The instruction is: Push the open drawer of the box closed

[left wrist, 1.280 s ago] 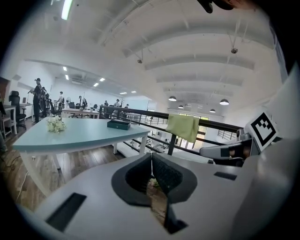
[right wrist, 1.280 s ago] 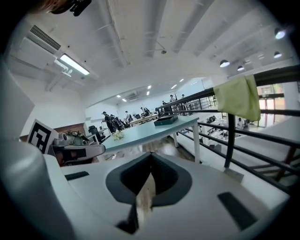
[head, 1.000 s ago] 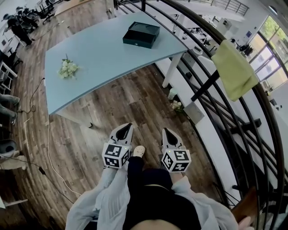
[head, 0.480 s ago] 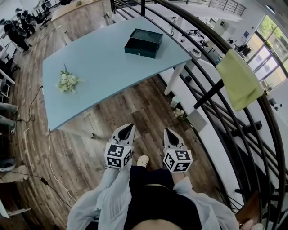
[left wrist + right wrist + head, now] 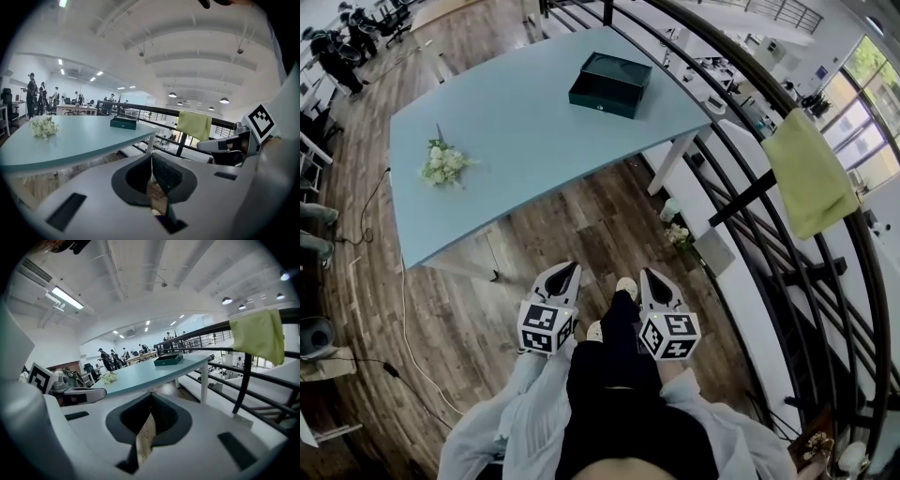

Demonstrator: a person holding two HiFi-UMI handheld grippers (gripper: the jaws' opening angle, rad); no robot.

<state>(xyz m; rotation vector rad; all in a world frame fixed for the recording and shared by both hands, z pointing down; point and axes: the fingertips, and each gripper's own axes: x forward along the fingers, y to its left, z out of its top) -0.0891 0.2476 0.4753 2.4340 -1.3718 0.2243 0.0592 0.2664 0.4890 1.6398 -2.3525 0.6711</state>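
The dark green box [image 5: 610, 83] stands at the far right end of the pale blue table [image 5: 516, 131], with a small knob on its near face. At this distance I cannot tell how far its drawer stands out. Both grippers are held low over the wooden floor, well short of the table. The left gripper [image 5: 566, 271] and the right gripper [image 5: 649, 277] are both shut with nothing in them. The box is small and distant in the left gripper view [image 5: 123, 122] and in the right gripper view [image 5: 168, 359].
A bunch of white flowers [image 5: 442, 163] lies on the table's left part. A black railing [image 5: 741, 187] curves along the right with a yellow-green cloth [image 5: 809, 174] hung over it. People [image 5: 333, 52] stand at far left. A cable [image 5: 401, 309] runs over the floor.
The view has shifted a little toward the table. A dark trouser leg and pale shoe have stepped forward between the two grippers. Both grippers stay shut.
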